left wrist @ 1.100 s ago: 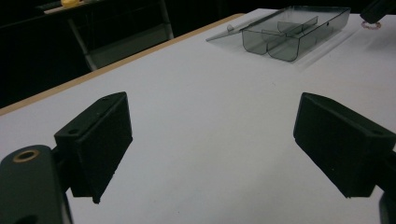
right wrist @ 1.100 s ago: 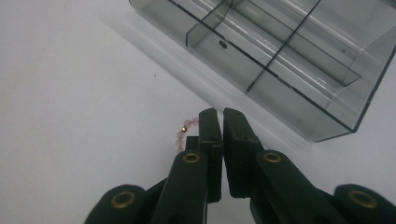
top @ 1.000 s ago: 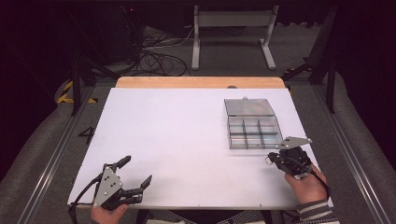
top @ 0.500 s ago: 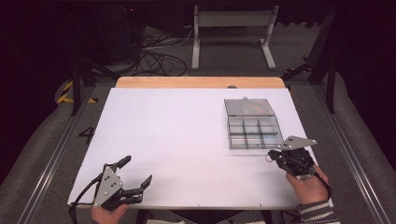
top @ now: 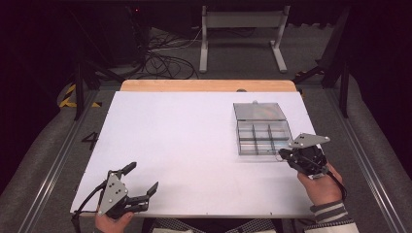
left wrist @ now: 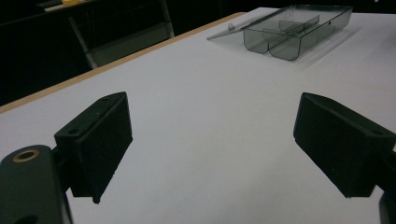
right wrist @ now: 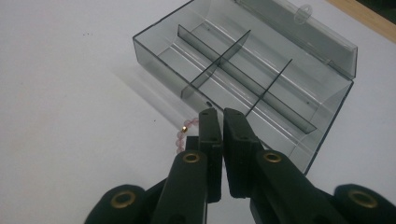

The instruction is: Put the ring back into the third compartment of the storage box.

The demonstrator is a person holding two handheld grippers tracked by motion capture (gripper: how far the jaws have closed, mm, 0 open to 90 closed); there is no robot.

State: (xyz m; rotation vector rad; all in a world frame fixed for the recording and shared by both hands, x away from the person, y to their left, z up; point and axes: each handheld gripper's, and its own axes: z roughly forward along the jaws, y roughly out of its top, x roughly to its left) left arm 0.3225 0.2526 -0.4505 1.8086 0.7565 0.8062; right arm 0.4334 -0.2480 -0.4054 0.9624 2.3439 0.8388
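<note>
White tabletop amid dark floor cables; left gripper fingers spread, right gripper fingers pinching bead bracelet.

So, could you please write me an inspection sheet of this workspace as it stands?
Surface: white table, wooden strip along the far edge.
Job's things: clear divided box, lid open, compartments look empty; pink bead string just outside its near wall.
Clutter: nothing seen.
Grippers: right claw shut on the bead string; left claw open, holding nothing.
Cables: a black one trails from each claw; tangle on the floor beyond.
Surroundings: dark room, grey stand behind.
</note>
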